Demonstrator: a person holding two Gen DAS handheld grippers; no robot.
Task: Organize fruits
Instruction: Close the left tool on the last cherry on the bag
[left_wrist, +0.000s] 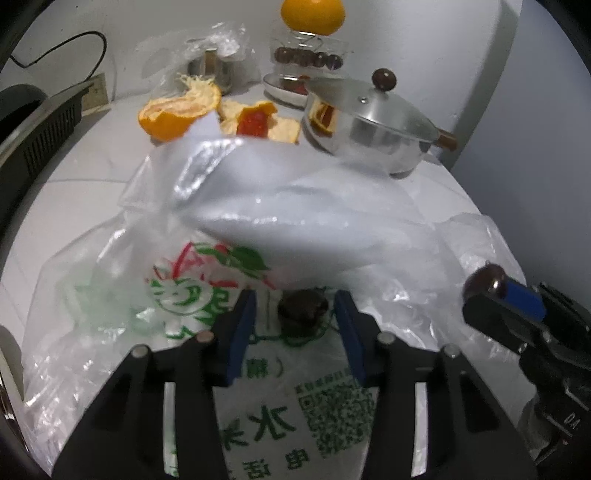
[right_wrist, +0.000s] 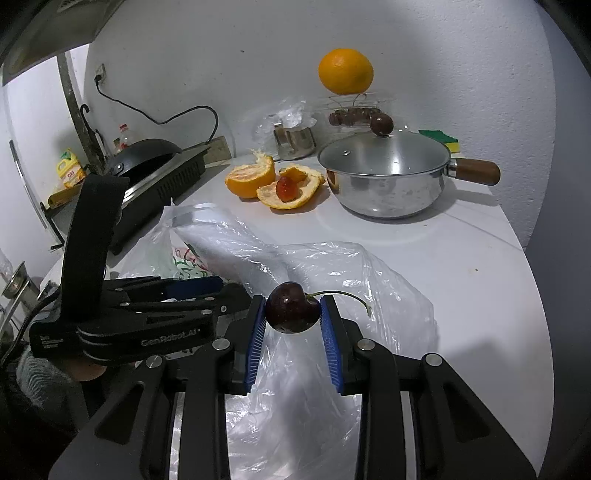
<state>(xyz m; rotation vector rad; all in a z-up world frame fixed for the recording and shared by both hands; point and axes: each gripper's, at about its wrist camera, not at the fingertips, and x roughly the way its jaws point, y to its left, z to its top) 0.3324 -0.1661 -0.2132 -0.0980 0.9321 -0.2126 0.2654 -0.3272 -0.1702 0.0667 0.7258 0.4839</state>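
Note:
My right gripper (right_wrist: 292, 312) is shut on a dark red cherry (right_wrist: 291, 314) with a green stem, held above a clear plastic bag (right_wrist: 332, 273). It also shows at the right of the left wrist view (left_wrist: 487, 282). My left gripper (left_wrist: 295, 314) is open, its blue pads (left_wrist: 242, 332) on either side of a dark cherry (left_wrist: 303, 308) that lies inside the printed plastic bag (left_wrist: 184, 295). A whole orange (right_wrist: 345, 72) sits on a wire stand with more cherries (right_wrist: 351, 116) below it.
A steel pot with glass lid (right_wrist: 384, 177) stands at the back right. Orange peel and a half-peeled orange (right_wrist: 273, 181) lie beside it. A black stove (right_wrist: 155, 173) is at the left, a steel cup (right_wrist: 293, 140) and a sponge (right_wrist: 441, 138) by the wall.

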